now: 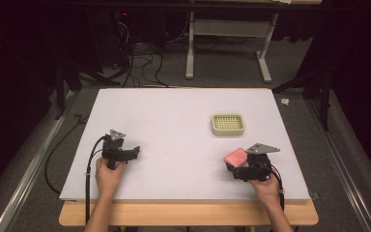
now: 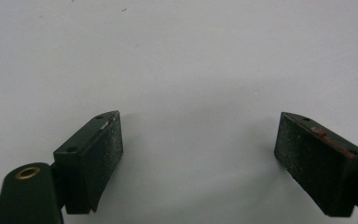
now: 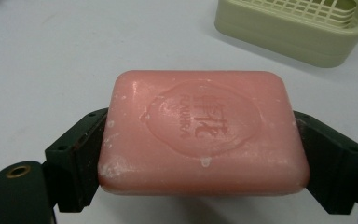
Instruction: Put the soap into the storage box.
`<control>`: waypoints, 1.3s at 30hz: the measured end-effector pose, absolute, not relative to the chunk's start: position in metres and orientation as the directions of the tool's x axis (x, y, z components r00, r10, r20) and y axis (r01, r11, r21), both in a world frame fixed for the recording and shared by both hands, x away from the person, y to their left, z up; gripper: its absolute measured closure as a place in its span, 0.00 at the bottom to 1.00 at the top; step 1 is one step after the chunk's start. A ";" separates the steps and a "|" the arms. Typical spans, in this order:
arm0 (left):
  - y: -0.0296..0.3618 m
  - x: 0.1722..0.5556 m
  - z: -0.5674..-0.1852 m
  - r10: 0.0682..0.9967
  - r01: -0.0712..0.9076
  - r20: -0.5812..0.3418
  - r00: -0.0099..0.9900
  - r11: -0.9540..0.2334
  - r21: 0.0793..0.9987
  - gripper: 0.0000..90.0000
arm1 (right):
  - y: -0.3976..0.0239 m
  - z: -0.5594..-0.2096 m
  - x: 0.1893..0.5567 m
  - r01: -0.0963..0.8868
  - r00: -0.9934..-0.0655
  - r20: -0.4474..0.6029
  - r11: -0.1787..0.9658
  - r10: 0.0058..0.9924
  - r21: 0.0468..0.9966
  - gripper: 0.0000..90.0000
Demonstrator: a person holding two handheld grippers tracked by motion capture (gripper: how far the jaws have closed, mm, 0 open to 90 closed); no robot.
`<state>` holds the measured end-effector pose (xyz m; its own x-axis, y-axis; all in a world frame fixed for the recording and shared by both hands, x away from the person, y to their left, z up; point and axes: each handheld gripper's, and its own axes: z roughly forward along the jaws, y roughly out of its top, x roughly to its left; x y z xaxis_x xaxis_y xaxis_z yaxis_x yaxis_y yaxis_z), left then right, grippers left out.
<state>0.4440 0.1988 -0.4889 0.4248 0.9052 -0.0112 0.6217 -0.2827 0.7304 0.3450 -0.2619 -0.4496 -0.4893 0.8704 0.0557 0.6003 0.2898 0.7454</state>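
**Pink soap pinched in the right gripper, dish beyond it**

Nearest the person, at the table's near edge, two forearms come in from below. The right hand (image 1: 265, 186) holds the right gripper (image 1: 235, 164) close to the near right part of the white table (image 1: 174, 121). Its jaws press against the two short ends of a pink soap (image 3: 203, 130), which sits flat between them with its stamped oval face turned up toward the camera. In the high view the soap (image 1: 235, 156) shows at the gripper's front, angled toward the table's middle; whether it rests on the surface or is lifted off it cannot be told. White flecks mark the bar's near edge.

At about the same depth on the other side, the left hand (image 1: 108, 174) holds the left gripper (image 1: 136, 151), well apart from the right one. Its jaws stand spread wide with nothing between them, bare white table below.

Farther out, beyond the soap and slightly toward the table's middle, stands a pale green dish (image 1: 228, 124) with a grid insert. In the right gripper view the dish (image 3: 279, 37) lies past the bar, at the upper right, clear of it.

Beyond the table's far edge are grey floor, cables and a table frame (image 1: 227, 29).
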 end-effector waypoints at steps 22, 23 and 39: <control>0.199 0.444 -0.489 0.905 0.622 -0.011 0.425 -0.283 0.731 0.17 | -0.270 -0.428 0.370 0.599 -0.458 0.105 0.220 0.883 0.770 0.15; 0.199 0.444 -0.489 0.905 0.622 -0.011 0.425 -0.283 0.731 0.17 | -0.270 -0.428 0.370 0.599 -0.458 0.105 0.220 0.883 0.770 0.15; 0.199 0.444 -0.489 0.905 0.622 -0.011 0.425 -0.283 0.731 0.17 | -0.269 -0.422 0.391 0.617 -0.437 0.138 0.184 0.889 0.765 0.15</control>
<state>0.4440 0.1989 -0.4889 0.4248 0.9052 -0.0110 0.6216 -0.2828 0.7305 0.3907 -0.2694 -0.4218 -0.4366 0.8890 0.1382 0.6170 0.1841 0.7651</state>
